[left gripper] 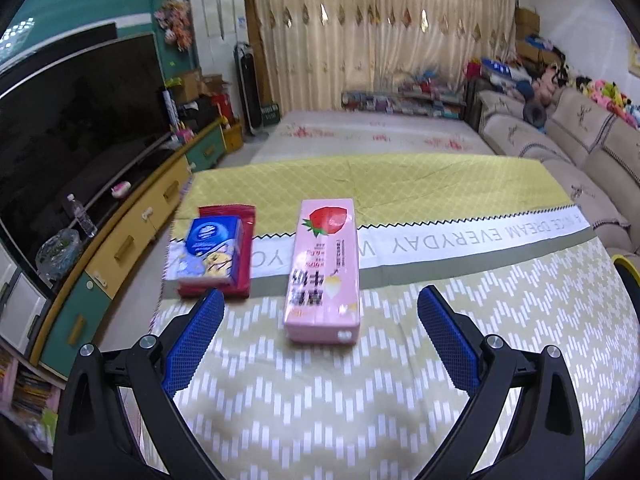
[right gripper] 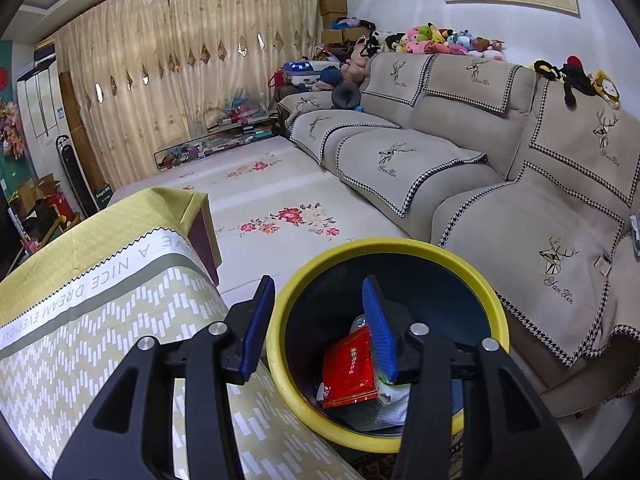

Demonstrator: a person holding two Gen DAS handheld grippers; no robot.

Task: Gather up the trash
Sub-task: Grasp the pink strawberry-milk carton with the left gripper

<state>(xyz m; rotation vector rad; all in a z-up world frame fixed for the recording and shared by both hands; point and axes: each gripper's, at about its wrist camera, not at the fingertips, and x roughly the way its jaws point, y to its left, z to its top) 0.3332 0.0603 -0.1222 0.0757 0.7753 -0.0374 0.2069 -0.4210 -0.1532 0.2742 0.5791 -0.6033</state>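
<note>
A pink strawberry milk carton (left gripper: pixel 324 268) lies on the yellow patterned tablecloth (left gripper: pixel 440 340). My left gripper (left gripper: pixel 320 292) hangs open above its near end, one finger on each side, not touching it. To the left, a blue tissue pack (left gripper: pixel 208 252) rests on a red packet (left gripper: pixel 246 216). My right gripper (right gripper: pixel 318 280) stands open over the yellow-rimmed bin (right gripper: pixel 400 246) beside the table edge. Nothing is between its fingers. Inside the bin lie a red packet (right gripper: pixel 348 368) and crumpled white paper (right gripper: pixel 394 400).
A TV (left gripper: pixel 72 120) and a long cabinet (left gripper: pixel 132 240) run along the left. A beige sofa (right gripper: pixel 460 152) stands behind the bin, with a floral mat (right gripper: pixel 280 200) on the floor. The bin's rim (left gripper: pixel 626 264) shows past the table's right edge.
</note>
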